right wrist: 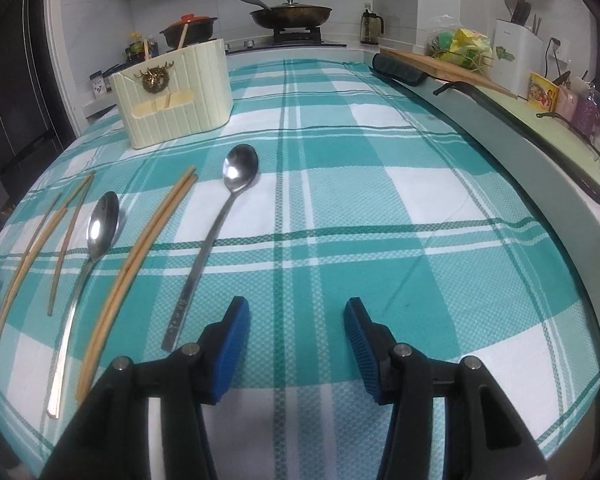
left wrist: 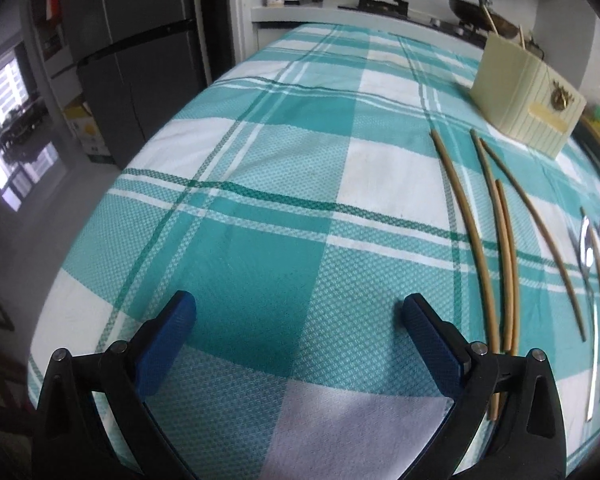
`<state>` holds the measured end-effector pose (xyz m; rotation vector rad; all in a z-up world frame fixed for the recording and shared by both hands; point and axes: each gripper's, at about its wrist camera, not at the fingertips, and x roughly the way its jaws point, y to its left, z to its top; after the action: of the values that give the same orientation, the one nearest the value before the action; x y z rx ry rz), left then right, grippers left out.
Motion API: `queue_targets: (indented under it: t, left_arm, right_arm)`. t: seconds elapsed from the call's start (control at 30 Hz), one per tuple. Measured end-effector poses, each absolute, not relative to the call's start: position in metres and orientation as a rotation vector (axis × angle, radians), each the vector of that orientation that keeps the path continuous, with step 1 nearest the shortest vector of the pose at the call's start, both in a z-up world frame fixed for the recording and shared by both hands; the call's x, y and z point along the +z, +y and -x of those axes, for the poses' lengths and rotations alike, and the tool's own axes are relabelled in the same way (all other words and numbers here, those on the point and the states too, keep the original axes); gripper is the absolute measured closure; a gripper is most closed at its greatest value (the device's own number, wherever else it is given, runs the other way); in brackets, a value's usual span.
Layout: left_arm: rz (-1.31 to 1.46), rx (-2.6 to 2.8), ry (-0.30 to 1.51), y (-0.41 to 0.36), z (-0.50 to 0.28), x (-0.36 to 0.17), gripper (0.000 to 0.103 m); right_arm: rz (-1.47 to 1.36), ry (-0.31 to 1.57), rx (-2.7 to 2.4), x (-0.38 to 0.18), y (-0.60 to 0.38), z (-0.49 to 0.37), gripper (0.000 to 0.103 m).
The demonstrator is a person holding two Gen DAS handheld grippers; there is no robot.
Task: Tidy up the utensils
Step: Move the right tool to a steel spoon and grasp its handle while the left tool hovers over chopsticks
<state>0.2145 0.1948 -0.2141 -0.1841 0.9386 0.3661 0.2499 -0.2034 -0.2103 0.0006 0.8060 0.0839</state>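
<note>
A cream utensil holder with a gold deer emblem stands on the teal checked cloth, with two chopsticks in it; it also shows in the left wrist view. Two steel spoons and several wooden chopsticks lie in a row on the cloth. In the left wrist view the chopsticks and the spoons lie to the right. My left gripper is open and empty, left of the chopsticks. My right gripper is open and empty, just right of the nearer spoon's handle.
A stove with a wok and a red-lidded pot stands behind the table. A cutting board, bags and a white knife block sit on the right counter. A dark fridge stands at the left.
</note>
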Motion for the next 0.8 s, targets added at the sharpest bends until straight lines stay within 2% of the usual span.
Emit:
queue_targets:
  t: [0.3,0.47,0.67,0.8]
  left_arm:
    - [0.339,0.243,0.830,0.200,-0.214,-0.191,0.001]
    - [0.247,0.188,0.881,0.174,-0.252,-0.190,0.001]
    - [0.106,0.215,0.982,0.159,-0.296,-0.214,0.000]
    - [0.110,0.208,0.963,0.166,-0.304,-0.214,0.000]
  right_arm:
    - [0.019,0.773,0.134,-0.199,-0.181,-0.257,0.052]
    - [0.018,0.775,0.131,-0.200,-0.180,-0.260,0.052]
    - [0.022,0.765,0.120,-0.196,-0.180,-0.263,0.052]
    - [0.028,0.783,0.112,-0.195,-0.181,-0.271,0.052]
